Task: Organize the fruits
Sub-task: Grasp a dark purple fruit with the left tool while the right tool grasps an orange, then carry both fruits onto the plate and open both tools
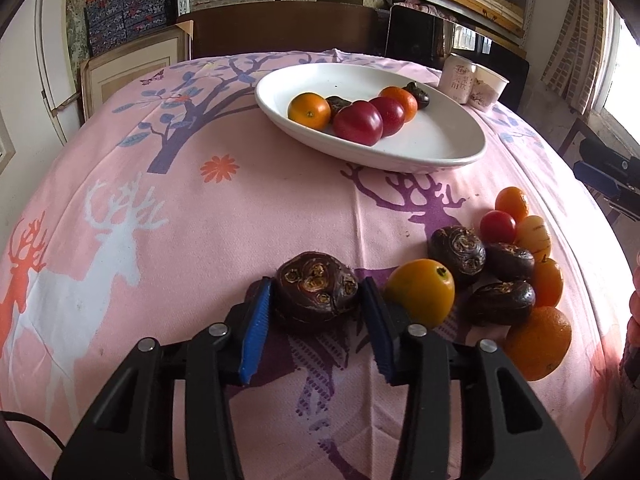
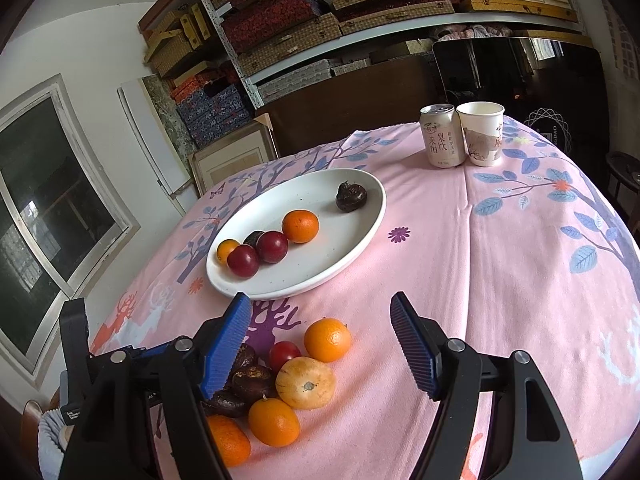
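My left gripper (image 1: 316, 292) has its blue pads on both sides of a dark brown water chestnut (image 1: 316, 290) on the pink cloth, closed on it. Beside it lie an orange (image 1: 420, 292), more chestnuts (image 1: 458, 252), a red tomato (image 1: 498, 226) and other oranges (image 1: 538, 342). The white oval plate (image 1: 440, 140) holds oranges, red tomatoes and chestnuts. My right gripper (image 2: 320, 320) is open and empty, hovering above the loose fruit pile, with a pale yellow fruit (image 2: 306, 382), oranges (image 2: 328, 339) and the plate (image 2: 352, 248) ahead.
A drink can (image 2: 442, 136) and a paper cup (image 2: 480, 134) stand at the table's far edge. Shelves with boxes line the back wall. The left gripper's body (image 2: 80, 360) shows at the right wrist view's left edge.
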Available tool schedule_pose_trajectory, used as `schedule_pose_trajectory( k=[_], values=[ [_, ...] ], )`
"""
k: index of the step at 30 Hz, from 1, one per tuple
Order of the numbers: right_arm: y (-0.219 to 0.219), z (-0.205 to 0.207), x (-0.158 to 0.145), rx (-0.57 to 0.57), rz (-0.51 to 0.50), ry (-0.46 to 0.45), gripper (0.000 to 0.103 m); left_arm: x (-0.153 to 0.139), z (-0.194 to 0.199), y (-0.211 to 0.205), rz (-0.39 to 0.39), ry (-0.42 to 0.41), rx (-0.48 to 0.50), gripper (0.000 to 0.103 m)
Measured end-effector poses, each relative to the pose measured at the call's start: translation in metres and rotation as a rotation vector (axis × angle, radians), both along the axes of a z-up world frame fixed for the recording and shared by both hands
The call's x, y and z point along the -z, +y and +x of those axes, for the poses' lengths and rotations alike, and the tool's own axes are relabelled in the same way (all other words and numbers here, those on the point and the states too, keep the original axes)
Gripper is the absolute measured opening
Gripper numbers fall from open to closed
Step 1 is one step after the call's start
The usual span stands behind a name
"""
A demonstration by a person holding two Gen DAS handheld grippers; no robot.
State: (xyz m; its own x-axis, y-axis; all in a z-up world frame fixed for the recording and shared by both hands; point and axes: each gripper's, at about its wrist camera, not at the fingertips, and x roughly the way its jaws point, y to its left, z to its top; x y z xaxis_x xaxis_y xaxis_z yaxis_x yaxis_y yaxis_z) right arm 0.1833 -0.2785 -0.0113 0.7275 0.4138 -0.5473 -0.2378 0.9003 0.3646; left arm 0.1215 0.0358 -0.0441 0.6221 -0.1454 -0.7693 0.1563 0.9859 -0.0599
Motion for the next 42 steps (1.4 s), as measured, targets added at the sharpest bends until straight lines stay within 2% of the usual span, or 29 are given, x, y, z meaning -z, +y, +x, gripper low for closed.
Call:
schedule_pose_trajectory(
  k=[6, 9, 13, 21, 26, 32, 35, 42],
  values=[
    [-0.001, 0.006, 0.007, -0.007, 0.009, 0.041, 0.073, -0.01, -0.005, 0.008, -0.005, -0.054, -0.039, 0.044],
    [0.0, 0.014, 0.018, -0.02, 0.027, 0.091, 0.073, -0.011, -0.003, 0.013, -0.021, -0.051, -0.058, 0.044],
    [0.005, 0.024, 0.032, -0.037, 0.044, 0.158, 0.072, -0.011, -0.004, 0.009, -0.005, -0.059, -0.04, 0.044],
    [0.017, 0.038, 0.05, -0.056, 0.048, 0.231, 0.056, -0.009, -0.004, 0.004, 0.009, -0.052, -0.021, 0.044],
    [0.026, 0.045, 0.058, -0.068, 0.04, 0.251, 0.041, -0.007, -0.004, 0.003, 0.013, -0.045, -0.018, 0.044],
    [0.025, 0.045, 0.059, -0.071, 0.056, 0.237, 0.038, -0.004, -0.002, 0.003, 0.005, -0.027, -0.011, 0.044],
    [0.02, 0.038, 0.051, -0.053, 0.046, 0.194, 0.038, -0.003, -0.001, 0.005, -0.013, -0.02, -0.008, 0.044],
    [0.001, 0.023, 0.027, -0.011, 0.075, 0.103, 0.038, -0.016, -0.006, 0.009, -0.039, -0.084, -0.031, 0.044]
  ],
)
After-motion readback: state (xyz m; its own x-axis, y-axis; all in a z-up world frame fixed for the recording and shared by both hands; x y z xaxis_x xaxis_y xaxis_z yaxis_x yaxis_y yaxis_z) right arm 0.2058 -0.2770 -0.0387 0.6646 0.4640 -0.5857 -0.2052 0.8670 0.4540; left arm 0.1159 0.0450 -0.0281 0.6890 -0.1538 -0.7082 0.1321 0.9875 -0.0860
